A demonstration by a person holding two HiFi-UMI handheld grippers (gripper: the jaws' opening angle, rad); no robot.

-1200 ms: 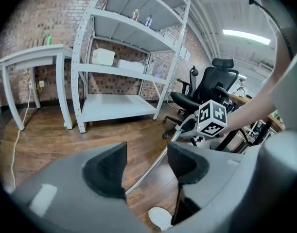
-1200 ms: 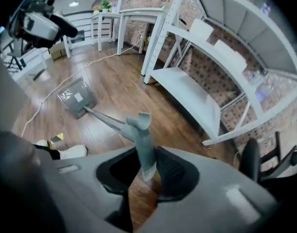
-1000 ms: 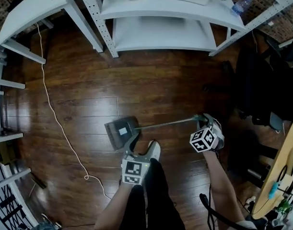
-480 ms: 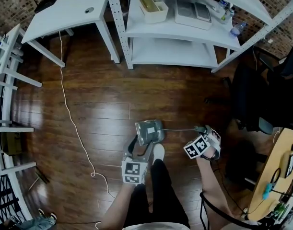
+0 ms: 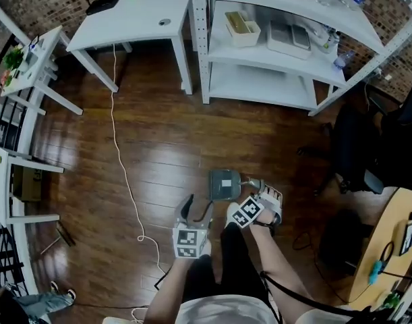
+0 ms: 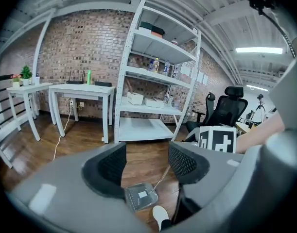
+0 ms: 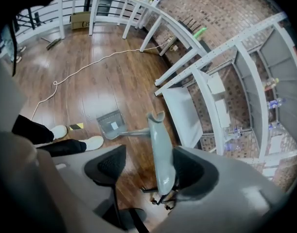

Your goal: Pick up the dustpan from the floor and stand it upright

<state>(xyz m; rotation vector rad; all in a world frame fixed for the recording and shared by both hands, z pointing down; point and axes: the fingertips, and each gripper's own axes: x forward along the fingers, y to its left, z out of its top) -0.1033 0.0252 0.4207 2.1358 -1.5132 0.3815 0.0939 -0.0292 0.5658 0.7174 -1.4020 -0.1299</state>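
Observation:
The grey dustpan stands on the wooden floor with its pan down and its long handle rising toward me. My right gripper is at the top of that handle. In the right gripper view its jaws have just been opening: the grey handle grip stands between them, close to the right pad and clear of the left one. My left gripper hangs open and empty left of the handle, above the floor. In the left gripper view the pan shows far below, between its pads.
A white shelving rack and a white table stand at the back. A white cable runs down the floor at left. A black office chair and a wooden desk are at right. My shoe is beside the pan.
The dustpan went from lying with its handle stretched to the right to standing with the handle up. Both grippers rose, the right one moved left toward the pan, and its jaws opened.

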